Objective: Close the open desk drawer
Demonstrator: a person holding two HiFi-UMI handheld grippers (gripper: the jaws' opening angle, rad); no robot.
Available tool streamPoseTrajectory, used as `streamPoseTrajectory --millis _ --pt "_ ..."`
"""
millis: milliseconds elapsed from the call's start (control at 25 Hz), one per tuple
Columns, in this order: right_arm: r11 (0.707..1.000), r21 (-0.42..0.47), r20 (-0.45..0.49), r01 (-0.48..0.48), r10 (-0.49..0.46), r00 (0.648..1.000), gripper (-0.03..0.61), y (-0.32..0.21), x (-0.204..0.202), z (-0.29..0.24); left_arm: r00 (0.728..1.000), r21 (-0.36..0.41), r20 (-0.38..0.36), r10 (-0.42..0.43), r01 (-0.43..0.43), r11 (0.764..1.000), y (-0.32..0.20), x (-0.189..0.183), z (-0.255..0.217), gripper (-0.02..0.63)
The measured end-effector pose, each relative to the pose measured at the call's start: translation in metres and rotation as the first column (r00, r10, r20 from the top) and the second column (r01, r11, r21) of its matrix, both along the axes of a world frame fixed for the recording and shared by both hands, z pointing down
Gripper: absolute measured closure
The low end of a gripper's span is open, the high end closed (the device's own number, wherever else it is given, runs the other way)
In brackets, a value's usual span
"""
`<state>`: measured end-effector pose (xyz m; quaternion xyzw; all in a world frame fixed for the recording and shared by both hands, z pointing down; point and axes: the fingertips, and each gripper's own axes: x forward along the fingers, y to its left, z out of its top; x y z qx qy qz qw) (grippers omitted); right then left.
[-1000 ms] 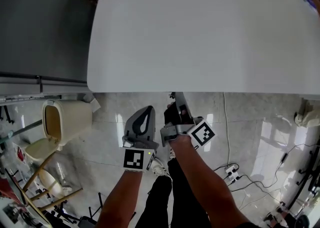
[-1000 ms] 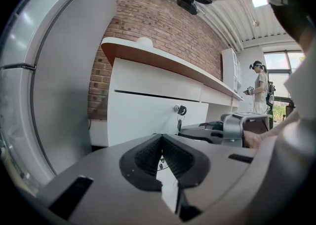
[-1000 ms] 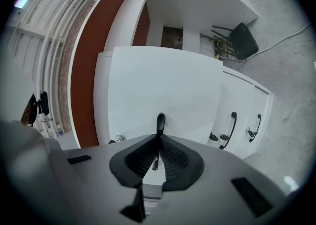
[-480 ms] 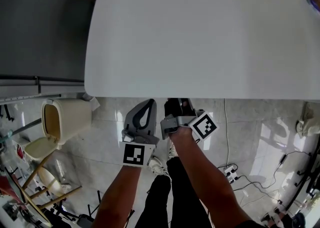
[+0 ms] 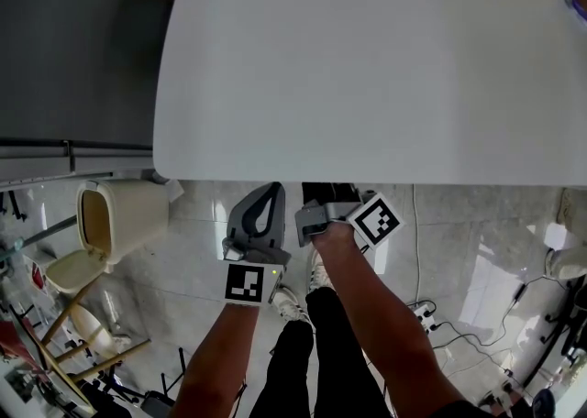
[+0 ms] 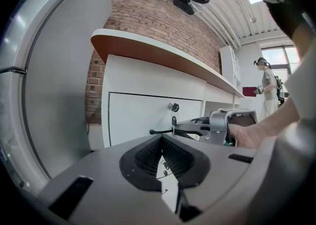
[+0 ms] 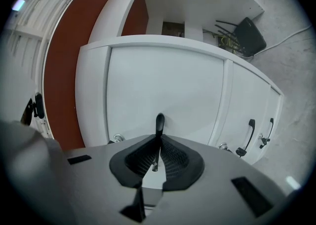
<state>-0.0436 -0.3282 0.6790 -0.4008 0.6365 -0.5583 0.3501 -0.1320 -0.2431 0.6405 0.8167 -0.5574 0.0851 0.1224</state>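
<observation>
The white desk top (image 5: pixel 367 59) fills the head view. My right gripper (image 5: pixel 323 196) reaches under its front edge. In the right gripper view the jaws of the right gripper (image 7: pixel 159 139) are shut on the black drawer handle (image 7: pixel 159 122) against the white drawer front (image 7: pixel 168 81). The left gripper view shows the same drawer front (image 6: pixel 136 118) from the side, with a key in its lock (image 6: pixel 173 107) and the right gripper (image 6: pixel 224 125) on the handle. My left gripper (image 5: pixel 270 189) hangs shut and empty just left of the right one.
Two more black handles (image 7: pixel 245 139) are on the fronts to the right. A beige bin (image 5: pixel 115 219) stands on the tiled floor at left, and a power strip with cables (image 5: pixel 424 313) lies at right. A person (image 6: pixel 269 83) stands far back in the room.
The right gripper has moved toward the desk and farther under its edge, carrying the handle in with it. The left gripper has shifted slightly forward.
</observation>
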Motion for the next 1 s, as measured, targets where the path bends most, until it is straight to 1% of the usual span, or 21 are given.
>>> streamPoseTrajectory --millis 280,400,520,680,840,920,1000 --pt "1.0 0.001 -0.004 -0.004 0.004 1.0 0.535 0.001 0.002 0.0 1.0 0.001 0.001 -0.011 0.011 1.0 0.005 -0.003 -0.002 0.606" --pt "1.0 0.009 0.007 -0.006 0.006 1.0 0.535 0.002 0.003 -0.001 0.999 0.002 -0.001 -0.033 0.033 0.999 0.006 -0.011 -0.004 0.606" --pt "1.0 0.022 -0.012 -0.017 0.017 1.0 0.535 0.005 0.005 -0.003 0.999 -0.002 -0.015 -0.045 0.045 0.999 0.007 -0.013 -0.006 0.606" --pt "0.999 0.029 -0.041 -0.035 0.036 0.998 0.535 0.02 0.019 -0.002 1.0 0.003 -0.013 -0.026 0.026 1.0 0.015 -0.009 -0.011 0.606" --pt "0.996 0.088 -0.112 -0.029 0.039 0.993 0.535 0.034 0.034 -0.014 1.0 0.004 -0.007 -0.005 0.005 1.0 0.025 -0.008 -0.014 0.606" --pt "0.993 0.12 -0.179 -0.007 0.029 0.983 0.535 0.042 0.036 -0.023 1.0 0.005 -0.003 0.007 -0.007 1.0 0.031 -0.007 -0.016 0.606" --pt "0.989 0.145 -0.255 0.015 0.022 0.967 0.535 0.055 0.035 -0.03 1.0 0.007 -0.004 0.015 -0.015 1.0 0.037 -0.006 -0.019 0.606"
